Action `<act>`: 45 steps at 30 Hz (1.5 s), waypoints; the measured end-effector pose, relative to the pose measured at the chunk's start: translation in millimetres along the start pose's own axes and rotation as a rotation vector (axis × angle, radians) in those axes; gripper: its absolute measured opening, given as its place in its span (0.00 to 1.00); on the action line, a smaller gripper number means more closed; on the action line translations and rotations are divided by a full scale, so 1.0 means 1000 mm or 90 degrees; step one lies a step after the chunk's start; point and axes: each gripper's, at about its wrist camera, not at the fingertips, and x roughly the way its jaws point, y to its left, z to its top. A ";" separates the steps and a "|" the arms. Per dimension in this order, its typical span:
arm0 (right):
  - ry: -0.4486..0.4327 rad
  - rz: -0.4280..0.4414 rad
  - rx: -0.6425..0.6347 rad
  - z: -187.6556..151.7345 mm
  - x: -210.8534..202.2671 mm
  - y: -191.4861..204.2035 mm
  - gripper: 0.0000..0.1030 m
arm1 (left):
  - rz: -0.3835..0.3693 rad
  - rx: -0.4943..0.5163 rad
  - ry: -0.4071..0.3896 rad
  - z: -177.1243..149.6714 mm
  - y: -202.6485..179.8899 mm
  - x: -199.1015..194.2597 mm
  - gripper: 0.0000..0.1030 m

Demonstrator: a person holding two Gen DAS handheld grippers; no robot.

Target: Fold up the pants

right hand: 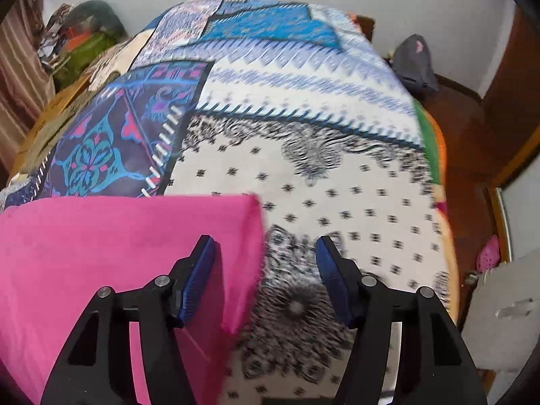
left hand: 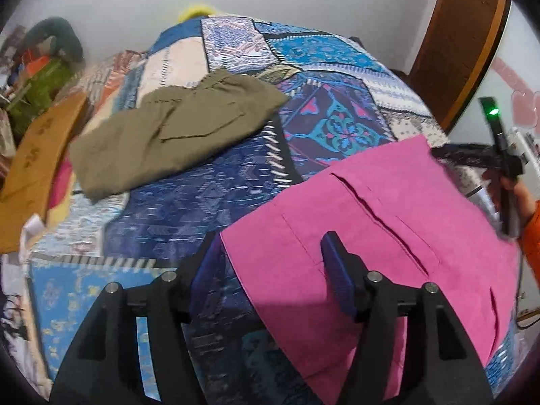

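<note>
Light's soft and even in both my views, bright enough, no harsh glare. My left gripper (left hand: pixel 266 263) throws a dull shadow down onto the pink pants (left hand: pixel 388 222) and the quilt (left hand: pixel 189 209) right beneath it. Heavy fisheye bend: the quilt bulges like a dome and the corners go black. The right view is smeared, with the quilt's black-and-white print (right hand: pixel 337 202) streaky and the pants edge fuzzy. The left view is sharper, though the olive pants (left hand: pixel 175 135) look soft. A green LED (left hand: pixel 493 112) blooms on my right gripper (left hand: pixel 506 168).
</note>
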 end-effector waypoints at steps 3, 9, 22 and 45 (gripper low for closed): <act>-0.032 -0.004 -0.006 0.000 -0.024 -0.001 0.57 | 0.040 0.012 -0.006 -0.001 0.002 -0.010 0.61; -0.110 0.028 -0.048 -0.009 -0.086 0.036 0.57 | 0.054 -0.023 -0.040 -0.003 0.009 -0.048 0.61; -0.159 0.103 -0.125 -0.067 -0.147 0.124 0.57 | 0.036 -0.019 -0.052 -0.068 -0.028 -0.112 0.65; -0.064 0.100 -0.007 -0.120 -0.108 0.124 0.57 | -0.014 -0.094 0.025 -0.098 -0.026 -0.074 0.67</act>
